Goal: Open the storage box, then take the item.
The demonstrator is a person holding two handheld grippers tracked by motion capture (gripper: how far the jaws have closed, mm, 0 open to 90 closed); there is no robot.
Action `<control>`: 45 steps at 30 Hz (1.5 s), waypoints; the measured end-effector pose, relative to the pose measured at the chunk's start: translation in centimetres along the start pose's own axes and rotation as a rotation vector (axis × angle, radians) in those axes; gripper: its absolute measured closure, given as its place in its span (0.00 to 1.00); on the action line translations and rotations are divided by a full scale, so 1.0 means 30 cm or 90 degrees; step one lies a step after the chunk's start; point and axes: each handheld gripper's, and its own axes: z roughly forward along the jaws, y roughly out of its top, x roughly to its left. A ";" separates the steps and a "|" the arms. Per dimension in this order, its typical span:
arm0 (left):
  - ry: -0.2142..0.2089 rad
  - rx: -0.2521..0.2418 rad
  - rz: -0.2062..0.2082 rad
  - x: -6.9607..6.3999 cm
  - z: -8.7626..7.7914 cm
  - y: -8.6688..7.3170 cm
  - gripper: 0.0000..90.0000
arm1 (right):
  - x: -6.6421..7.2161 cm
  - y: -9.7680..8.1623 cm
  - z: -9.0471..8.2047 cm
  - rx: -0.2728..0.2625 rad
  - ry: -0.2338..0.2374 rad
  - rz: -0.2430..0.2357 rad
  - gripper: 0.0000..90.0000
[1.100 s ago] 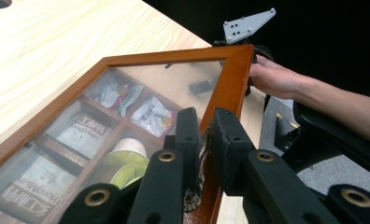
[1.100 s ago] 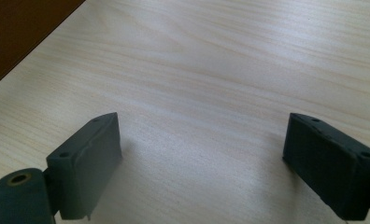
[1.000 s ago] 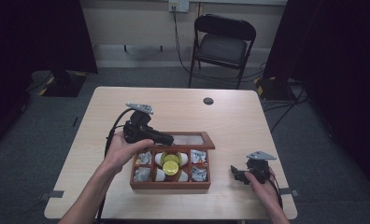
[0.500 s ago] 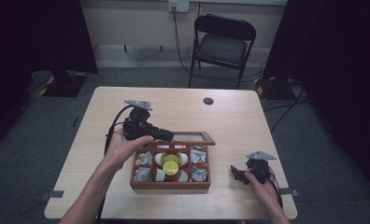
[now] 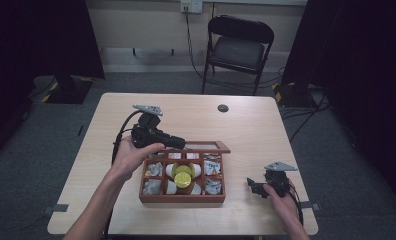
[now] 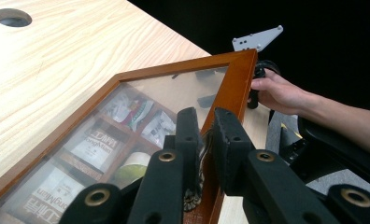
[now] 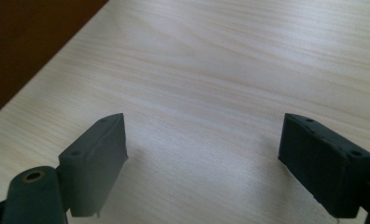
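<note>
A wooden compartment box (image 5: 182,199) sits at the table's front middle. It holds tea packets, white cups and a yellow-topped item (image 5: 182,175). Its glass lid (image 5: 206,147) is tilted up off the back of the box. My left gripper (image 5: 178,142) reaches in from the left and is shut on the lid's wooden frame. In the left gripper view the jaws (image 6: 206,119) pinch the frame edge (image 6: 234,79), with packets showing through the glass. My right gripper (image 5: 250,186) rests on the table right of the box. It is open (image 7: 204,135) over bare wood.
A round cable hole (image 5: 223,108) lies at the table's far middle. A black folding chair (image 5: 241,45) stands behind the table. The box's dark side (image 7: 29,37) fills the upper left corner of the right gripper view. The person's right hand (image 6: 281,91) appears beyond the lid.
My left gripper has risen slightly and drawn back with the lid frame, tilting the lid a little more. The right gripper has stayed put.
</note>
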 end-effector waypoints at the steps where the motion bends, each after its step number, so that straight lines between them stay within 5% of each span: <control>1: 0.001 0.001 0.000 -0.001 0.000 0.000 0.90 | 0.003 0.002 -0.004 -0.005 0.002 0.001 0.16; 11: 0.004 0.003 0.002 -0.003 0.000 0.002 0.90 | 0.071 0.034 -0.036 -0.050 0.072 -0.005 0.17; 14: 0.005 0.004 0.003 -0.004 0.000 0.003 0.90 | 0.110 0.050 -0.056 -0.077 0.113 -0.008 0.18; 24: 0.005 0.001 0.004 -0.002 -0.001 0.004 0.90 | 0.236 0.097 -0.107 -0.118 0.185 -0.070 0.28; 32: 0.004 0.000 0.005 0.000 -0.001 0.004 0.90 | 0.372 0.141 -0.096 -0.113 0.247 -0.141 0.35; 45: 0.006 0.012 0.000 -0.001 -0.001 0.016 0.90 | 0.537 0.232 -0.013 -0.077 0.298 -0.215 0.40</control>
